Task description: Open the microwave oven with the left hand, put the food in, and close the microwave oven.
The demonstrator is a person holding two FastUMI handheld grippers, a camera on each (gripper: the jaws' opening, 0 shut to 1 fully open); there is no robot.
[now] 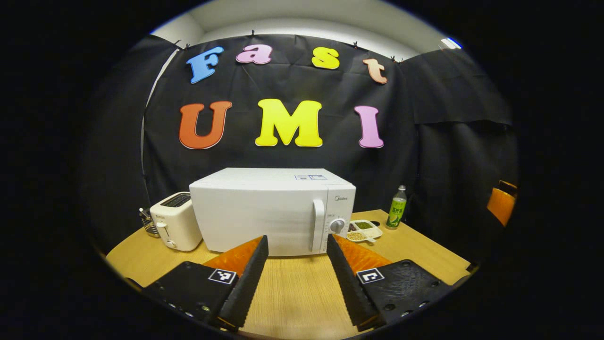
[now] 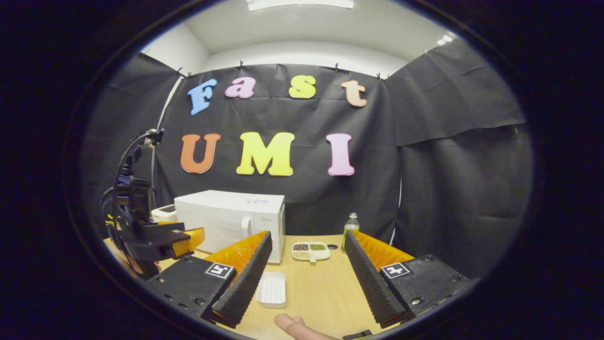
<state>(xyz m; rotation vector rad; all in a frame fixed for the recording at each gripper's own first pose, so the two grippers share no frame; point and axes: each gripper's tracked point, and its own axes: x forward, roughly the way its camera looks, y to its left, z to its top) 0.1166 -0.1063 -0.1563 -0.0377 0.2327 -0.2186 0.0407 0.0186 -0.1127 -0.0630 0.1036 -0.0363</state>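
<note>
— Where did the left gripper view look from?
— Low over the table [image 1: 292,293], facing the microwave [image 1: 264,212] door squarely and near.
— And the right gripper view?
— Farther back and rightward, facing the same wall, the microwave [image 2: 226,222] off to its left. Both shared microwave, divided dish [image 2: 310,250] and bottle [image 2: 349,226].

You get bright, even light from the ceiling panel [image 2: 300,4], sharp focus throughout, soft shadows, and strong fisheye bending at the edges.
</note>
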